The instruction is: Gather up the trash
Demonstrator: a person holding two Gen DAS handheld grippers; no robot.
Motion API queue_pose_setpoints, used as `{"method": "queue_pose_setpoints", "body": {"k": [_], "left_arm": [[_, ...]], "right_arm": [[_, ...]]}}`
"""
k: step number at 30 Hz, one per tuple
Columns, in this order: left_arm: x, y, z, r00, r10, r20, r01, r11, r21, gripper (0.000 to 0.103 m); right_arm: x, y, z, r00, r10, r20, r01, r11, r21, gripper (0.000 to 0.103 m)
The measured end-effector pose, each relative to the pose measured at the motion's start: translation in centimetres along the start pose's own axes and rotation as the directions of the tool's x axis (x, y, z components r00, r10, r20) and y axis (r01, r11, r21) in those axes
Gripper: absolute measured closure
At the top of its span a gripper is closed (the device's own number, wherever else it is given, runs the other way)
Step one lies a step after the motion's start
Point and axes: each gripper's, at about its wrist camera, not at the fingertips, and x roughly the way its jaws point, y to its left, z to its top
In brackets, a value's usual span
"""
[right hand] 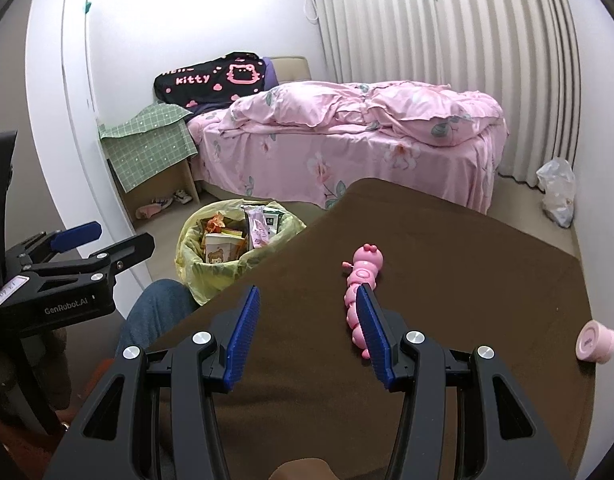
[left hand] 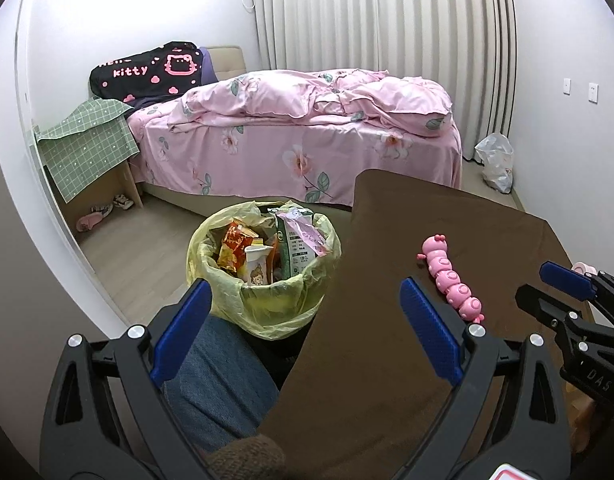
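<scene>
The left claw (left hand: pixel 307 336) is hanging wide open with nothing between its blue pads, straddling the near edge of the brown counter (left hand: pixel 447 220) and a jeans-clad knee (left hand: pixel 219 376). The right claw (right hand: pixel 307 336) is also standing wide open and empty over the counter, its right pad just in front of a pink caterpillar toy (right hand: pixel 361 280) (whether touching, I cannot tell). The trash bin (left hand: pixel 263 264), lined with a yellow bag, is sitting on the floor beside the counter, already holding wrappers and cartons. A small pink round container (right hand: pixel 595 340) is lying near the counter's right edge. A pink bed (left hand: pixel 307 136) is standing beyond.
</scene>
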Motion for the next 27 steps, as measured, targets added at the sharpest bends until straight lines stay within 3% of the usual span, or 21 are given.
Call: {"method": "queue_pose_setpoints", "body": {"k": [27], "left_arm": [[-0.25,-0.20,-0.14,1.000,-0.025,0.012,0.025,1.000,0.010,0.012]], "right_arm": [[-0.67,-0.39,-0.63,1.000,-0.016,0.003,0.016,1.000,0.019,0.056]]}}
